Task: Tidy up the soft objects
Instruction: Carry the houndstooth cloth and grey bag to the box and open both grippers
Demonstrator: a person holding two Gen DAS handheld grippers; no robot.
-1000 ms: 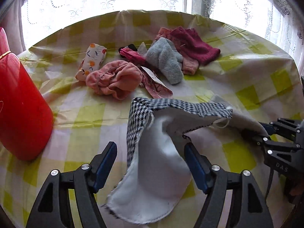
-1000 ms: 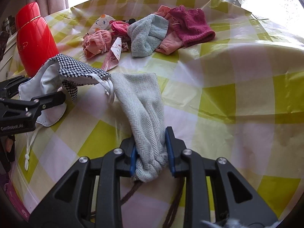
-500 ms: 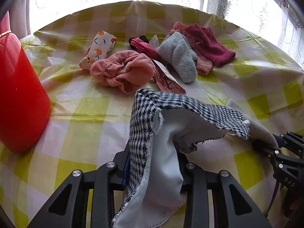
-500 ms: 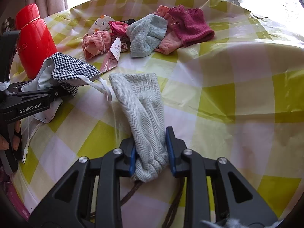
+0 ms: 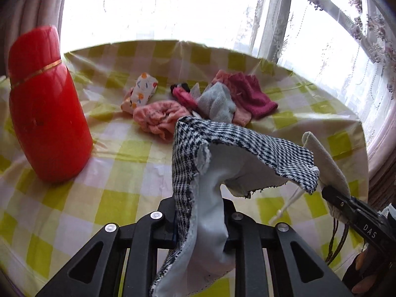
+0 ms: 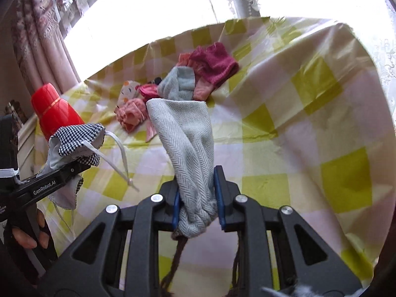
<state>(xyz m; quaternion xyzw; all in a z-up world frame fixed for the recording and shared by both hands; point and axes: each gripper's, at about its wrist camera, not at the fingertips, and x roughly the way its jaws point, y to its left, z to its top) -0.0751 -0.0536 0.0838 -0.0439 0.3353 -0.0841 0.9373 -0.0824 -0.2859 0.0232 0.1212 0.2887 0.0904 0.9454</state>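
Red flask (image 5: pixel 47 121) left of sock heap (image 5: pixel 198 101) on tablecloth (image 5: pixel 118 153).

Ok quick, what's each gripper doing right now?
Left gripper: closed, holding the checked cloth pouch.
Right gripper: closed, holding the grey herringbone pouch.

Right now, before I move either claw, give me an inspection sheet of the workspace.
Surface: table under a yellow-checked cloth, wrinkled.
Job's things: houndstooth pouch and grey herringbone pouch, both lifted; pile of soft items lying at the back.
Clutter: red flask upright, at the table's left.
Grippers: left claw shut on the houndstooth pouch; right claw shut on the herringbone pouch.
Cables: none seen; white drawstring and brown cords dangle from the pouches.
Surroundings: window with lace curtains.
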